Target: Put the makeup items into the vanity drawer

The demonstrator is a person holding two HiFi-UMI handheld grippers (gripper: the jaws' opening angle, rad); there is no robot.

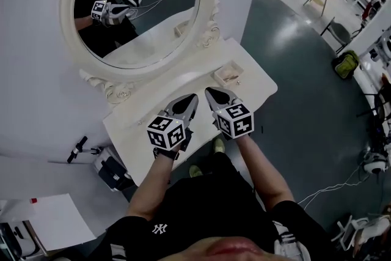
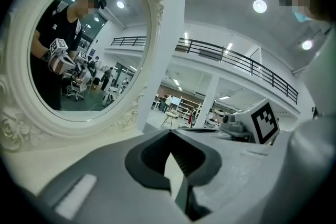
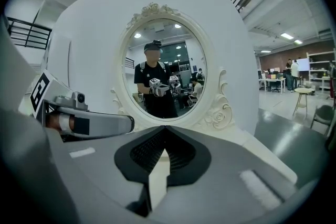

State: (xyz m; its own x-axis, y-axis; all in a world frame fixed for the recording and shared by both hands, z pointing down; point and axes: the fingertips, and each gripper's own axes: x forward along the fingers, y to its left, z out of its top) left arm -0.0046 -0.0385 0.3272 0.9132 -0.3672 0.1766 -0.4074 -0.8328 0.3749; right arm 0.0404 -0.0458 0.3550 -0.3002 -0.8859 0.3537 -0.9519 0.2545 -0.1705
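Jaws on my left gripper (image 1: 192,97) and right gripper (image 1: 210,92) are closed and empty, side by side, oval mirror (image 1: 137,3) ahead, vanity top (image 1: 183,79) beneath.

Cream-white vanity tabletop (image 1: 255,86), glossy, wavy front edge. Along back edge: oval mirror in carved cream frame (image 1: 137,3), upright, base scrollwork touching top. Near back right corner: small cream rectangular open tray (image 1: 227,75), lying flat; tiny items inside, too small to tell.
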